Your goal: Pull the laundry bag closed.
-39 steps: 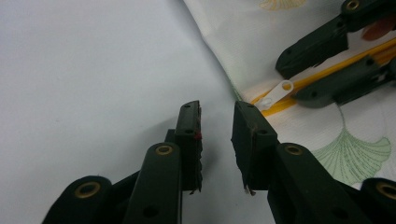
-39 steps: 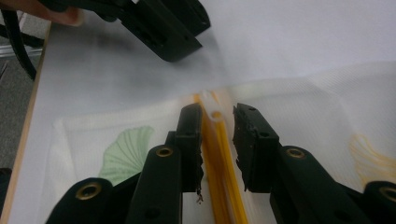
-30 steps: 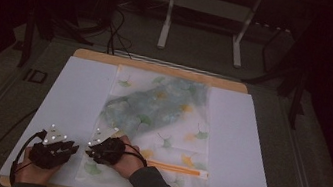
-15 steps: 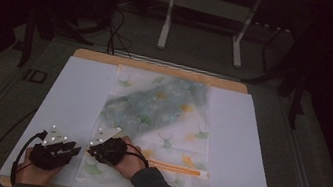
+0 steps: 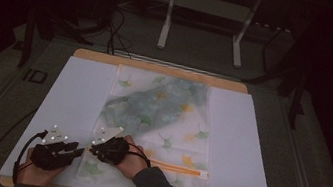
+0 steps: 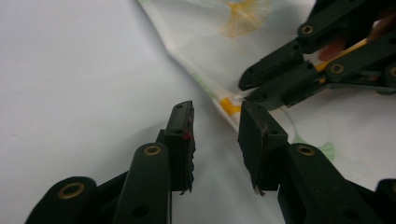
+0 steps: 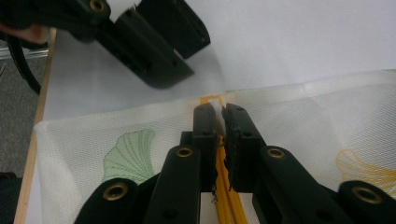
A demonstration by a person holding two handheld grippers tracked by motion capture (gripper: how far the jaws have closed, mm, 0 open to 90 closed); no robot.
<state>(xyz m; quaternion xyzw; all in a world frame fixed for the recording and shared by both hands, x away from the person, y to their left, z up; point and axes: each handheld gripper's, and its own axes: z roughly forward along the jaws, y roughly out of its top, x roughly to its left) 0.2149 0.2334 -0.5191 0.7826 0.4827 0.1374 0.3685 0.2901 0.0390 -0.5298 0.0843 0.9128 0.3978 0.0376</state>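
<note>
Your right gripper (image 7: pixel 219 114) pinches the orange zipper strip (image 7: pixel 223 186) of a thin mesh bag (image 5: pixel 160 123); your left gripper (image 6: pixel 215 135) waits agape just beside. Light, limp fabric likely bunches, so grip the stiffer orange end tab (image 6: pixel 227 105).

1. The high view looks forward and down from above the person's side onto the white table sheet (image 5: pixel 73 94), taking in the whole mesh bag (image 5: pixel 160 123) from afar, with floor beyond.
2. The left gripper view rides low on the left gripper (image 6: pixel 215 140), facing along its jaws, very close to the bag's edge by the orange zipper (image 6: pixel 227 105).
3. The right gripper view rides on the right gripper (image 7: pixel 219 126), looking the opposite way across the bag at the same near range.
4. Both gripper views share that zipper end; each shows the other gripper beyond it.
</note>
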